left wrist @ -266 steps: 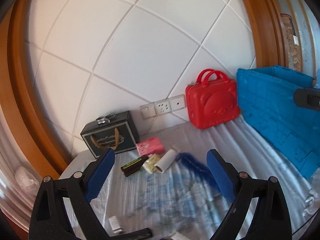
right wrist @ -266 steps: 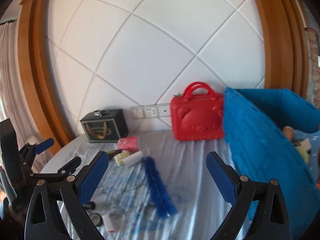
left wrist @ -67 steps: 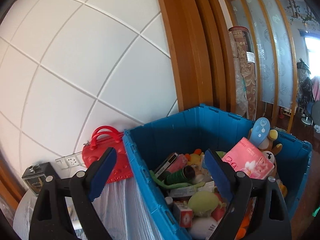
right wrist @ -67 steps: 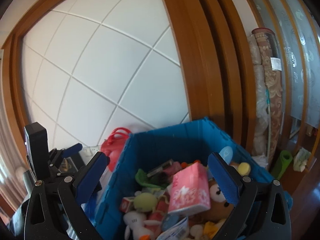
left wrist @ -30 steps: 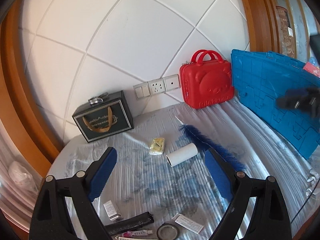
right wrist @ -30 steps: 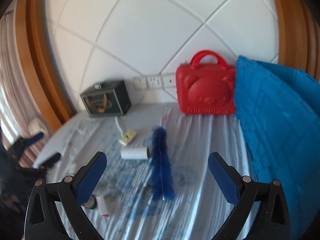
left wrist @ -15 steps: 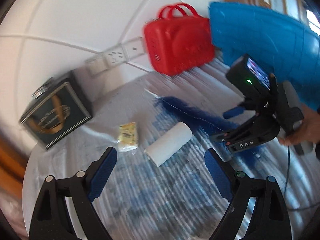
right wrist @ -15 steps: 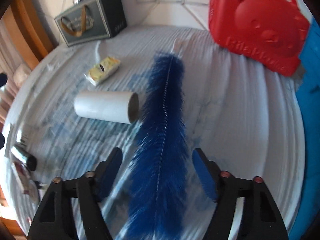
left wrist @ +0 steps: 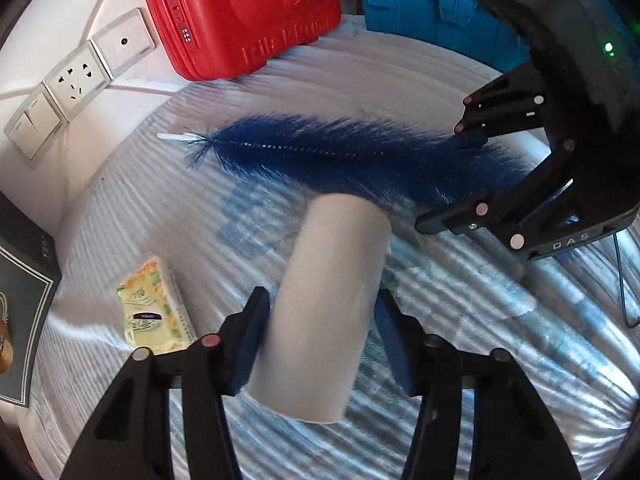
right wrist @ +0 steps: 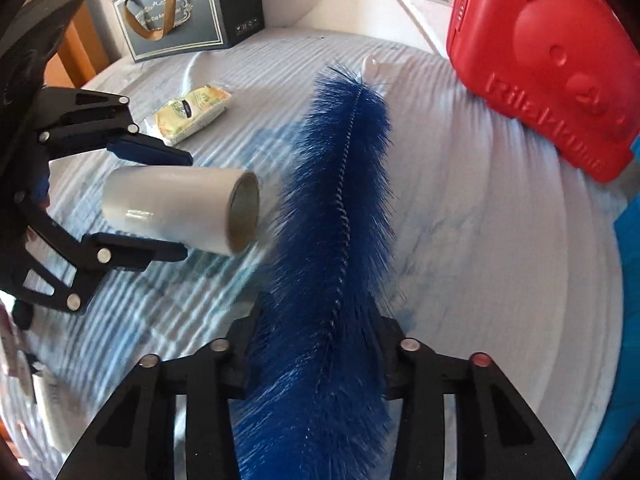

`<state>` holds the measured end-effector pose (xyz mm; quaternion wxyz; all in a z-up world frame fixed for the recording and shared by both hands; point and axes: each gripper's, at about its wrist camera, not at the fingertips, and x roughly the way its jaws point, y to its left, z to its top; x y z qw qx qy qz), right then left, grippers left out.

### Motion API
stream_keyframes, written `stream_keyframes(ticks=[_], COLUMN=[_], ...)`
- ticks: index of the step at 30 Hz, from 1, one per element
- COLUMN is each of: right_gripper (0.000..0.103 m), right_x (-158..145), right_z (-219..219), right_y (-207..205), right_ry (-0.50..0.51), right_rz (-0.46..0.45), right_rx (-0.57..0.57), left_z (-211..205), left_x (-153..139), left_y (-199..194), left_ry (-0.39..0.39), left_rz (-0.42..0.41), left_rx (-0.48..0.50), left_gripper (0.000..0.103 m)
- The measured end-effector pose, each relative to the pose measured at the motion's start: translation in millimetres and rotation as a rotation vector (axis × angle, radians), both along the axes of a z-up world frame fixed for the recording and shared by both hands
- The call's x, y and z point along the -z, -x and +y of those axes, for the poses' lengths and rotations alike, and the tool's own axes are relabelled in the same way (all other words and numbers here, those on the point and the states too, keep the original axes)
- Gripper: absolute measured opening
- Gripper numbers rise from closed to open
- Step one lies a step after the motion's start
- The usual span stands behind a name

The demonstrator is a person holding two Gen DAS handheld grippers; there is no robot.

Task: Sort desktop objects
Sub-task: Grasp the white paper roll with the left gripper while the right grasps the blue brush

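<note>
A white paper roll (left wrist: 320,300) lies on the striped cloth between the fingers of my left gripper (left wrist: 320,328), which close around its near half. It also shows in the right wrist view (right wrist: 176,206), held by the left gripper (right wrist: 168,200). A long blue feather brush (right wrist: 336,216) lies across the cloth, and my right gripper (right wrist: 316,344) is closed on its near end. In the left wrist view the brush (left wrist: 340,152) runs to the right gripper (left wrist: 464,176). A yellow tissue pack (left wrist: 154,308) lies left of the roll.
A red bear case (left wrist: 244,16) stands at the back by the wall sockets (left wrist: 76,76). A blue crate (left wrist: 412,4) stands at the right. A dark gift box (right wrist: 188,8) stands at the back left. Small items lie near the table's front left edge (right wrist: 44,400).
Both grippers have come down low over the cloth. The left one has closed in around the white roll and the right one has closed on the blue brush.
</note>
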<state>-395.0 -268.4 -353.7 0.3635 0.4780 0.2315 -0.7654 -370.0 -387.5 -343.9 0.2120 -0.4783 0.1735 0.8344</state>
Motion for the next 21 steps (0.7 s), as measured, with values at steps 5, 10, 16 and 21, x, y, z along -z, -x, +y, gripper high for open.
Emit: stream_keyframes(ticks=[5,10,16,21], right_gripper=[0.025,0.023,0.023,0.023], right_x=[-10,-31,-70,-111], right_z=[0,14,36,58], right_y=[0,-3,-20,-40], right_ry=[0.037,0.138,0.234,0.306], right_rz=[-0.048,-0.115,-0.139,-0.082], right_rx=[-0.028,0.002,0.023,0.035], left_z=[3,10,10,12], left_x=[-4,-15,-42,-68], left_y=[-16,-47,-73,-88], left_ry=[-0.035,-0.064,-0.086,-0.091], left_rz=[0.025,0.073,0.101,0.145], left_rx=[-0.043,-0.101,-0.142,-0.167], left_gripper=[0.049,0.048,0.048,0.048])
